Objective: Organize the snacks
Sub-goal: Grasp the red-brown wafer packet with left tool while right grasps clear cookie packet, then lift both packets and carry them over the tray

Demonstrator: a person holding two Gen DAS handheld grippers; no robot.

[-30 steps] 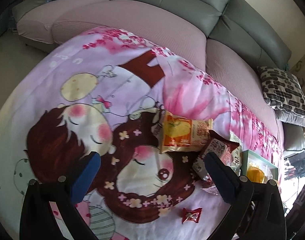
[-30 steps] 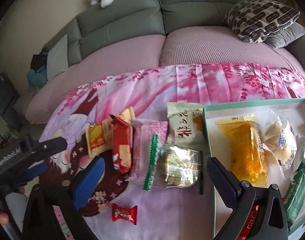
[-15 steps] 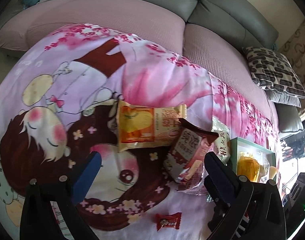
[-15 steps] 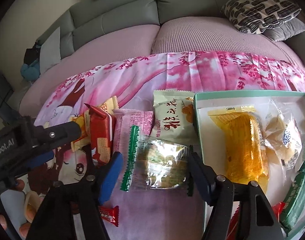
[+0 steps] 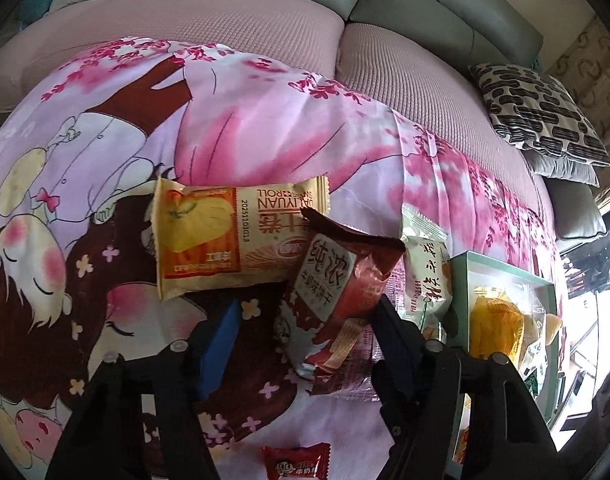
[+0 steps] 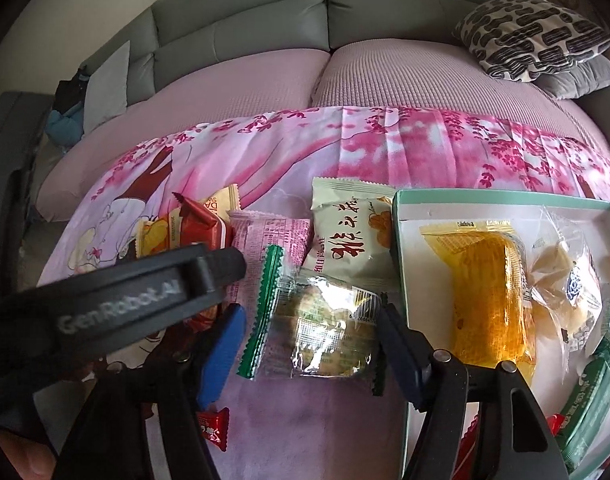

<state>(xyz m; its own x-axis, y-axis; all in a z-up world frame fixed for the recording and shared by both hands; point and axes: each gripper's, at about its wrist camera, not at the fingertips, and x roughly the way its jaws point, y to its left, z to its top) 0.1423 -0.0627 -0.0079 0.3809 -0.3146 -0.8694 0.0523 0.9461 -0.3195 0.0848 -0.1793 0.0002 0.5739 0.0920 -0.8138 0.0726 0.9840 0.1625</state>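
On the pink cartoon cloth, a red-brown cracker packet point(image 5: 337, 288) lies between the blue pads of my left gripper point(image 5: 309, 312). Its jaws are closing: the right pad is at the packet's edge, the left pad still a gap away. A yellow Swiss roll packet point(image 5: 233, 240) lies just beyond. My right gripper point(image 6: 312, 314) is shut on a clear packet with green ends point(image 6: 317, 332), both pads against its ends. A pink packet point(image 6: 269, 236) and a pale green packet point(image 6: 353, 236) lie behind it. The left tool's black finger point(image 6: 209, 268) crosses the right wrist view.
A mint-rimmed tray point(image 6: 401, 240) on the right holds a yellow cake point(image 6: 489, 292) and other wrapped snacks. A small red candy point(image 6: 213, 424) lies near the front edge. The sofa's pink seat point(image 6: 385, 80) and a patterned pillow point(image 6: 533, 36) lie behind the cloth.
My left gripper has moved right and down to the red-brown packet and its jaws have narrowed around it. My right gripper's jaws came in onto the green-ended packet and have stayed there.
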